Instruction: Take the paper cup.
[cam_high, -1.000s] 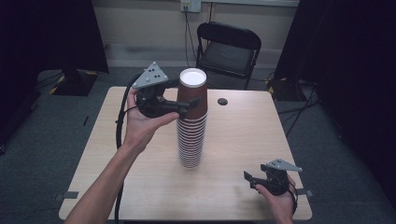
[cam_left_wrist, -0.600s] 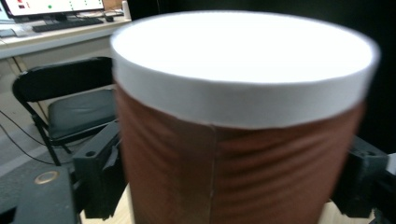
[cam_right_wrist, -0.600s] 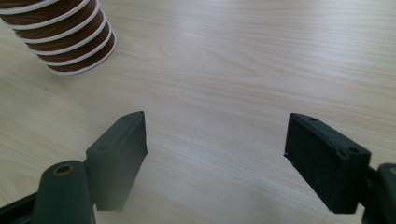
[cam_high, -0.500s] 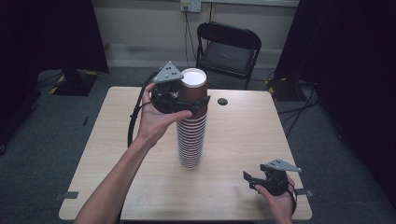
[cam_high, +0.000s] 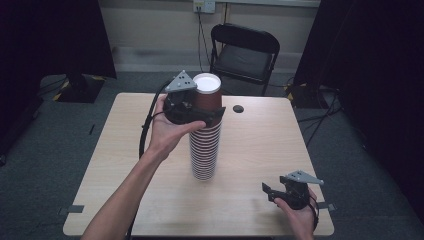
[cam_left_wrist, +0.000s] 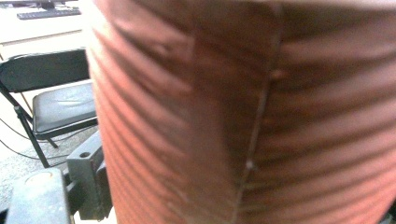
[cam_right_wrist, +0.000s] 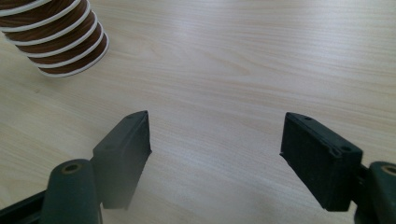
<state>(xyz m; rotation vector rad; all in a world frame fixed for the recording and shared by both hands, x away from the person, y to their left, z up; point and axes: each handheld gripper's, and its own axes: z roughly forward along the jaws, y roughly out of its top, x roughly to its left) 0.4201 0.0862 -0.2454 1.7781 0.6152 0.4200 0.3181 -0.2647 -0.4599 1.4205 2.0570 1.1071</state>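
A tall stack of brown paper cups (cam_high: 204, 150) with white rims stands mid-table. My left gripper (cam_high: 210, 106) is at the stack's top, its jaws on either side of the uppermost cup (cam_high: 207, 92), which sits nested in the stack. Those jaws have just been opening and stand loose beside that cup, whose brown wall (cam_left_wrist: 243, 116) is very close in the left gripper view. My right gripper (cam_high: 269, 191) rests low on the table near the front right corner. Its jaws are wide open with nothing between them (cam_right_wrist: 217, 140). The stack's foot (cam_right_wrist: 56, 37) lies off to its upper left.
The wooden table (cam_high: 265, 135) has a small black disc (cam_high: 238, 108) behind the stack. A black folding chair (cam_high: 243, 50) stands past the far edge, also seen as the chair (cam_left_wrist: 60, 107) in the left gripper view. Dark curtains flank the room.
My left gripper has carried the top cup rightward and down onto the stack. The right gripper has stayed where it was.
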